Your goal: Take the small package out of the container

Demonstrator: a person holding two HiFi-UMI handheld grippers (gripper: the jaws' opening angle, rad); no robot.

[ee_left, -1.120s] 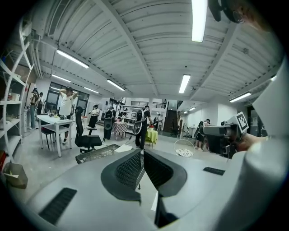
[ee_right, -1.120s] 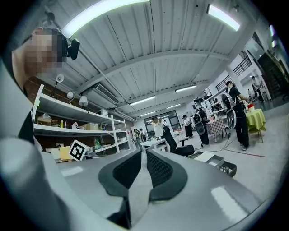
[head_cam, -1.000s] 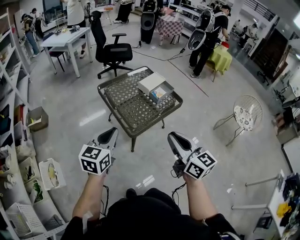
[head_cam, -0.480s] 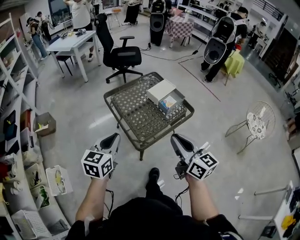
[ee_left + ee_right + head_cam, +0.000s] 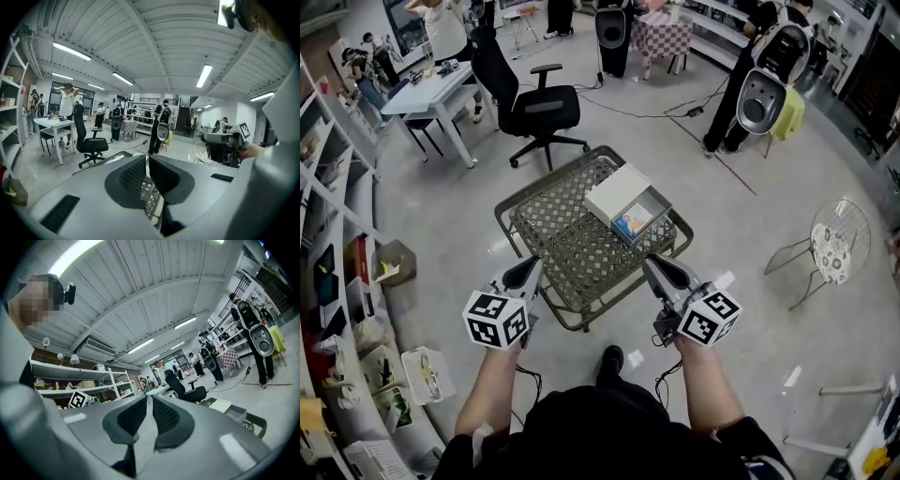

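Observation:
On a low wicker table (image 5: pixel 572 246) stands an open grey container (image 5: pixel 653 210), its white lid (image 5: pixel 617 192) lying against its far-left side. A small colourful package (image 5: pixel 633 223) lies inside it. My left gripper (image 5: pixel 528 272) hangs over the table's near left edge, shut and holding nothing. At the table's near right edge is my right gripper (image 5: pixel 656 270), also shut and holding nothing, just short of the container. In the right gripper view the container (image 5: pixel 237 415) and lid (image 5: pixel 220 405) show at the right. In the left gripper view, wicker (image 5: pixel 149 199) shows between the jaws.
A black office chair (image 5: pixel 534 105) and a white desk (image 5: pixel 439 82) stand beyond the table. A wire chair (image 5: pixel 834 246) is at the right. Shelves with bins (image 5: pixel 342 281) line the left. A person (image 5: pixel 761 70) stands at the back right.
The person has stepped forward: the table and container have come nearer, and both grippers now reach its near edge. Both jaws stay as they were.

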